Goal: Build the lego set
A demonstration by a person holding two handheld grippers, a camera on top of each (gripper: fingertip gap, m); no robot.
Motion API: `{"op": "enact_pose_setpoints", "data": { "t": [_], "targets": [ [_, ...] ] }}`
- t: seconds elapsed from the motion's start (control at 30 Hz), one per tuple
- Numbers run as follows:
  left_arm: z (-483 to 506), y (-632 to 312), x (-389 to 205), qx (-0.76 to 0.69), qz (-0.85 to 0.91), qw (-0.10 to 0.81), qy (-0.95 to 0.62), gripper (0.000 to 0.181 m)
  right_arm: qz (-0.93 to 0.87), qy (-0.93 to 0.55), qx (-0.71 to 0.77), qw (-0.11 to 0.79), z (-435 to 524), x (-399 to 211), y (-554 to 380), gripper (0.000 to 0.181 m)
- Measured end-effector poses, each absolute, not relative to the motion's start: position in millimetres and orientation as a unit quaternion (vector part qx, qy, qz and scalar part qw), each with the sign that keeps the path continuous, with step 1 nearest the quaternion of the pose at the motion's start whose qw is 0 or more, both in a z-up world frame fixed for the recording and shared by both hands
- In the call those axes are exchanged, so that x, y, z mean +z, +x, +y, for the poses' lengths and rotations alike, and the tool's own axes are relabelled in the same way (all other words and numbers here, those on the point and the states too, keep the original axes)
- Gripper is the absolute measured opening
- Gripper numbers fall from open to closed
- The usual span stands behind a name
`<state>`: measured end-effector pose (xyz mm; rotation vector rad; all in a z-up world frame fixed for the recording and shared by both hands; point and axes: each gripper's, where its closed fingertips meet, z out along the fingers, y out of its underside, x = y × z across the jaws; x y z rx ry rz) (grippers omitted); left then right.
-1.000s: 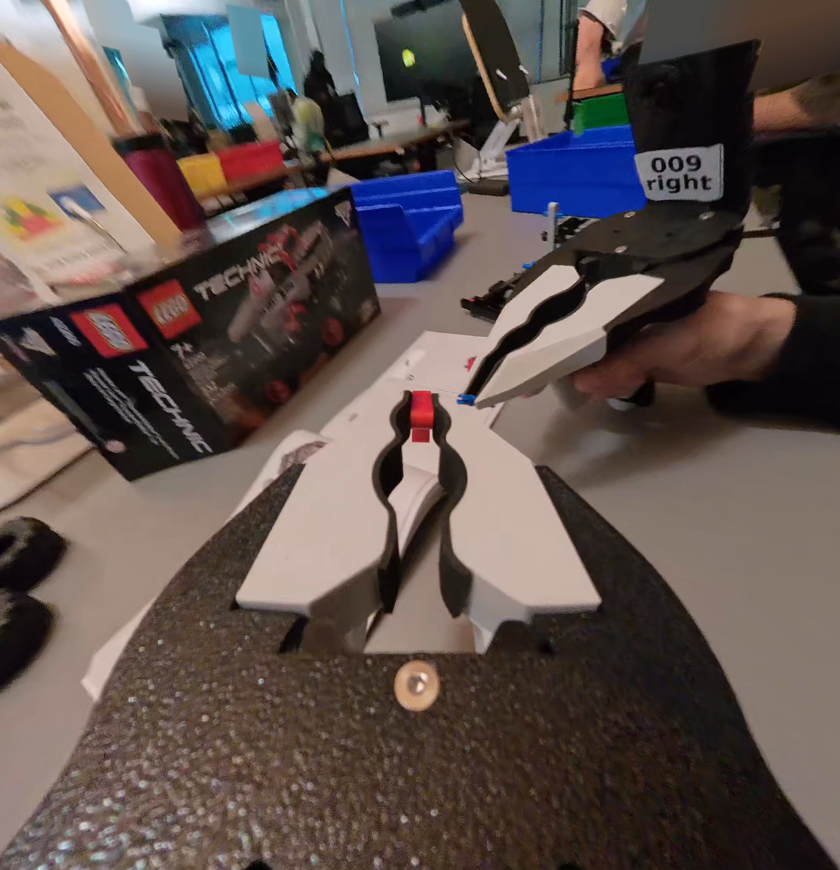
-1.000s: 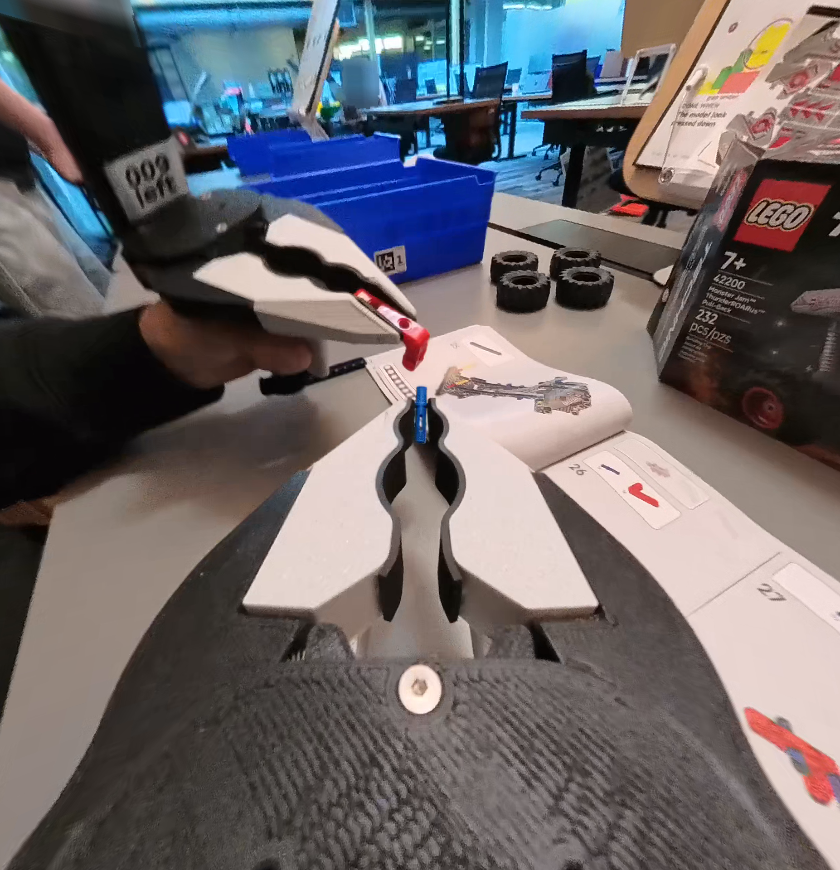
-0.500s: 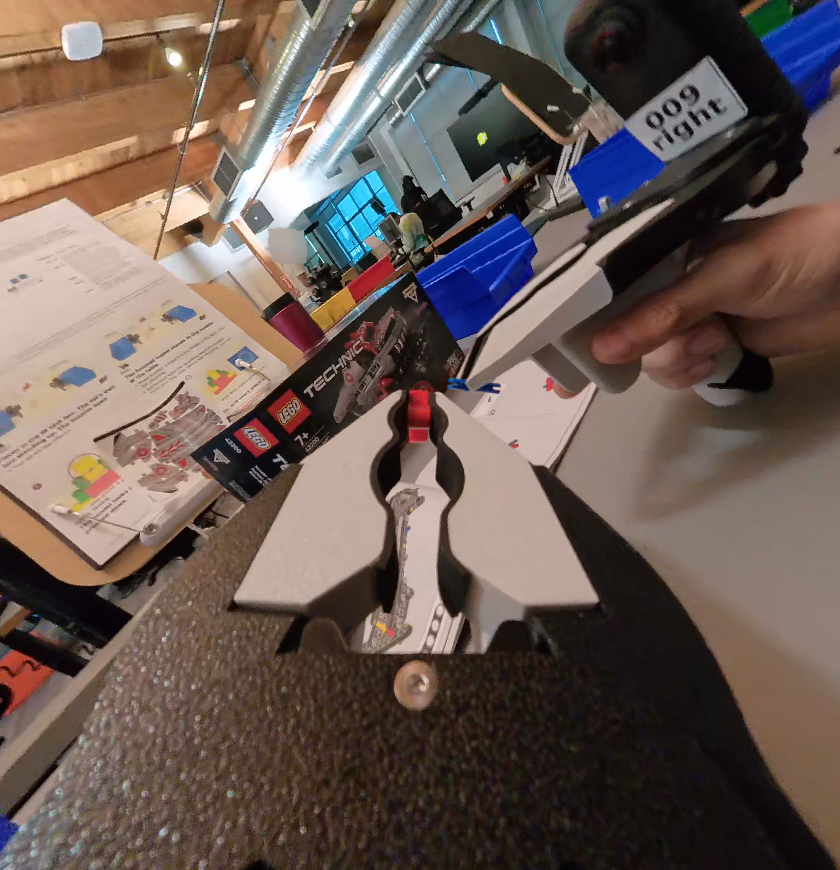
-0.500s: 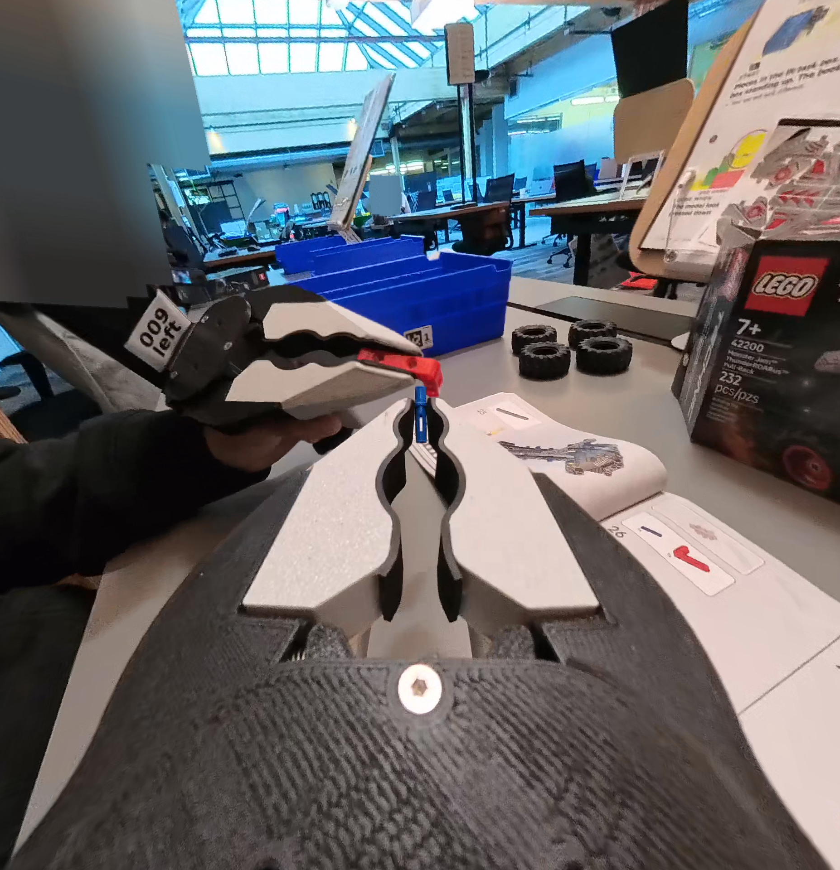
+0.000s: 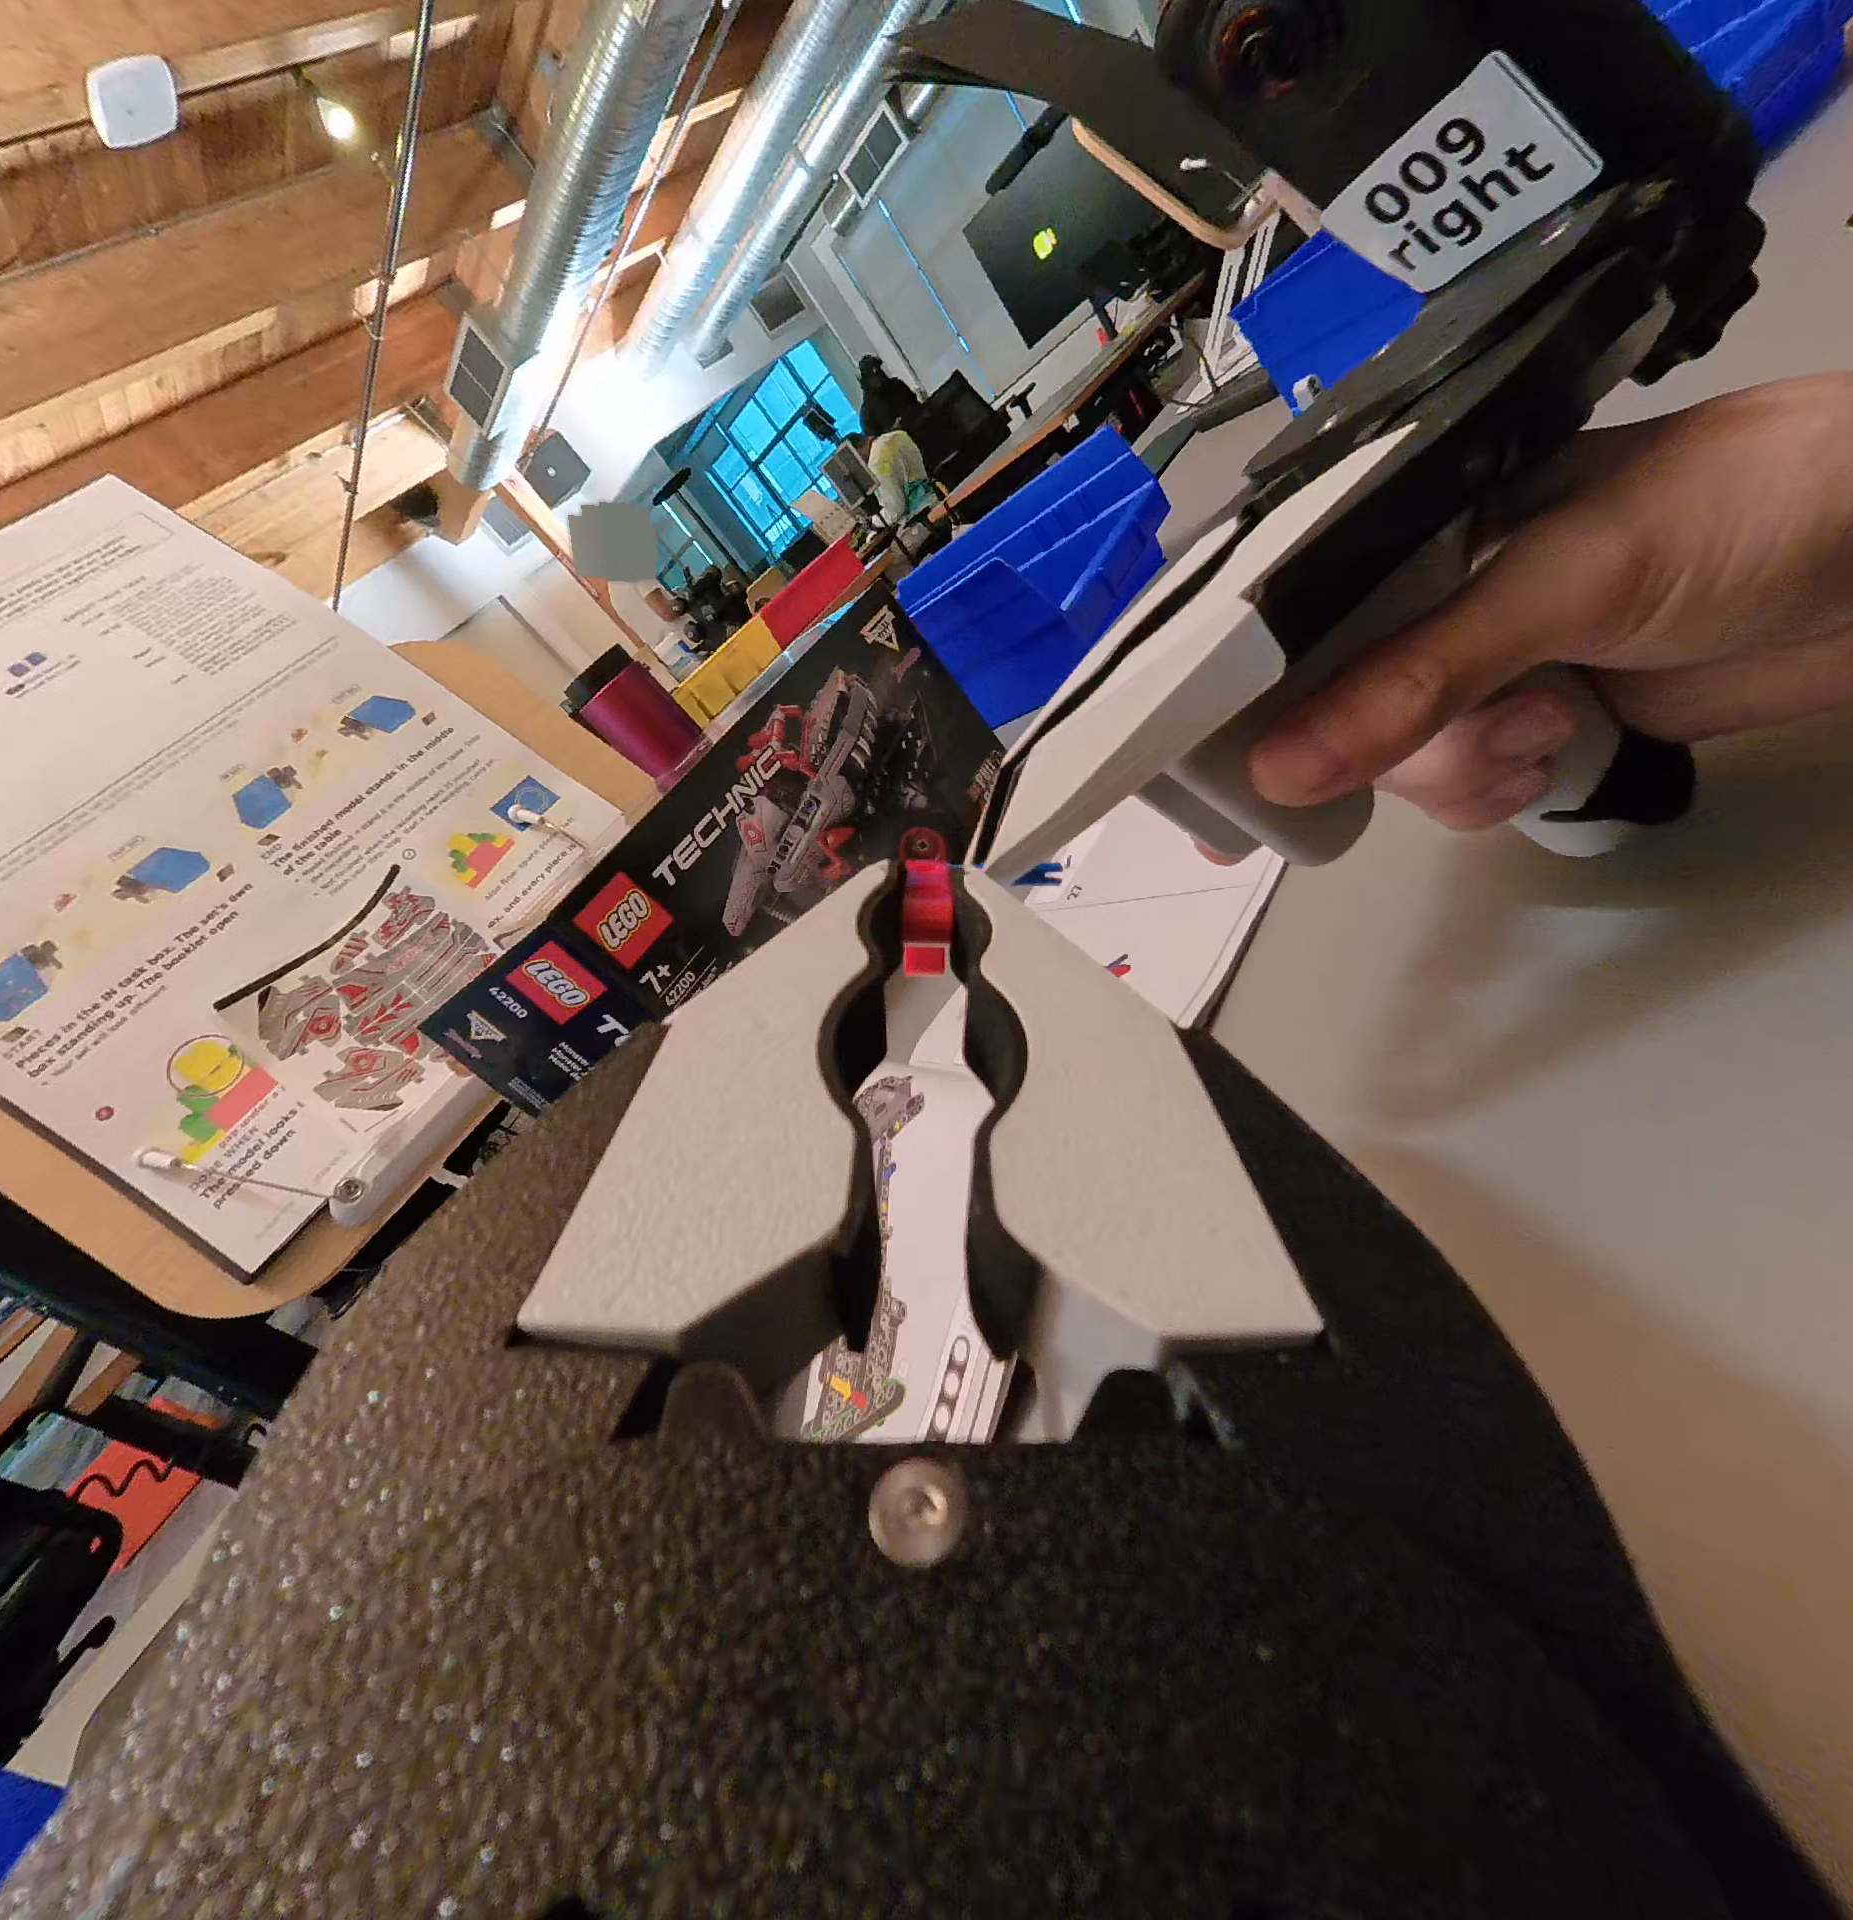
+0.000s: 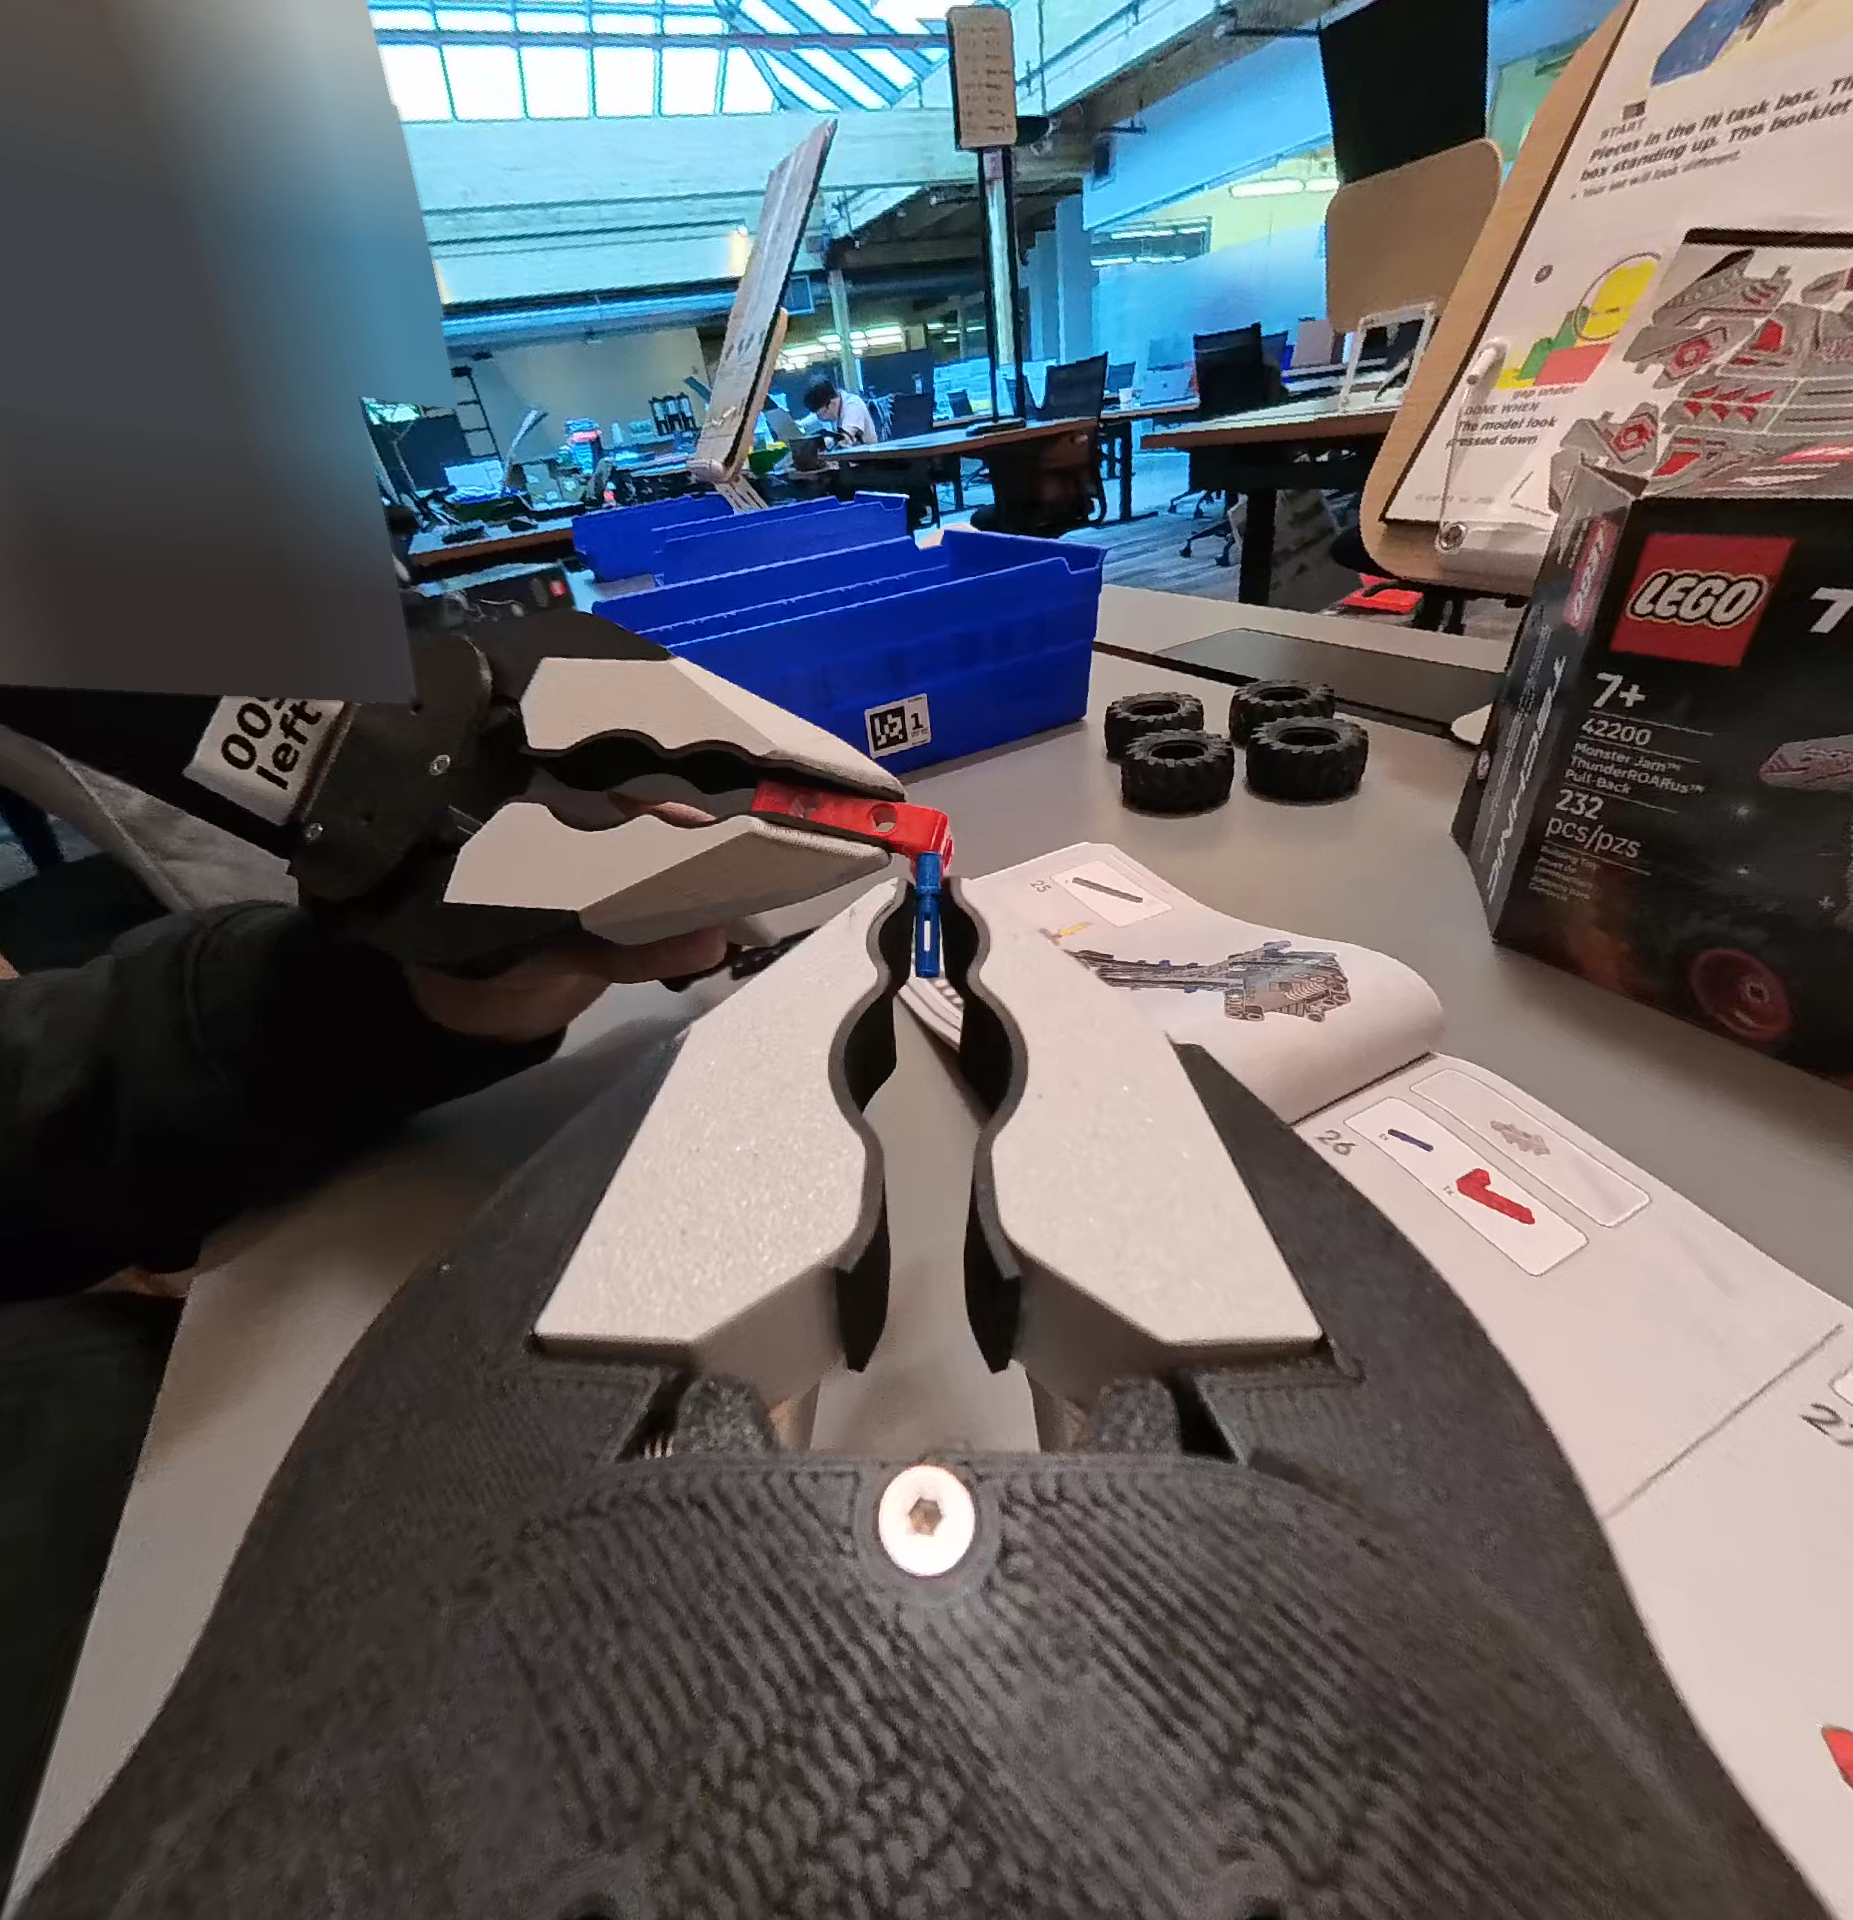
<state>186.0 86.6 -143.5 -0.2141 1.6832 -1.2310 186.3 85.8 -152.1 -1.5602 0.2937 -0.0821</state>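
Observation:
My left gripper (image 5: 924, 902) is shut on a red angled beam (image 5: 924, 914), held in the air above the table. My right gripper (image 6: 928, 906) is shut on a small blue pin (image 6: 928, 920), upright between its tips. In the right wrist view the left gripper (image 6: 880, 826) comes in from the left, and the beam's bent end (image 6: 927, 829) sits right on top of the pin. In the left wrist view the right gripper (image 5: 989, 857) reaches in from the upper right, its tip right next to the beam. The open instruction booklet (image 6: 1254, 977) lies under both.
The black set box (image 6: 1691, 790) stands at the right. Several black tyres (image 6: 1239, 738) lie behind the booklet. A blue bin (image 6: 880, 634) stands at the back. An instruction sheet on a wooden board (image 5: 174, 862) leans at the left. A maroon cup (image 5: 641, 717) stands behind the box. My two grippers' fingertips are within a few centimetres of each other.
Both grippers have lifted and closed in on each other. The red beam's end, apart from the blue pin a second ago, now meets the pin's top.

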Motion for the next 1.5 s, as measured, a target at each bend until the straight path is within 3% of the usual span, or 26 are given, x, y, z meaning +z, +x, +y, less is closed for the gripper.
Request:
{"op": "enact_pose_setpoints", "data": {
  "t": [0.87, 1.03, 1.5],
  "targets": [
    [80, 184, -132, -0.532, 0.672, 0.504, -0.109, 0.005, 0.189, -0.606, 0.128, 0.762, 79, -136, 183, 0.002],
    [81, 188, -136, -0.499, 0.681, 0.523, -0.118, 0.005, 0.172, -0.647, 0.026, 0.743, 80, -141, 188, 0.002],
    [79, 198, -143, -0.618, 0.624, 0.378, -0.292, 0.005, 0.115, -0.710, -0.228, 0.656, 80, -148, 199, 0.003]
  ]
}}
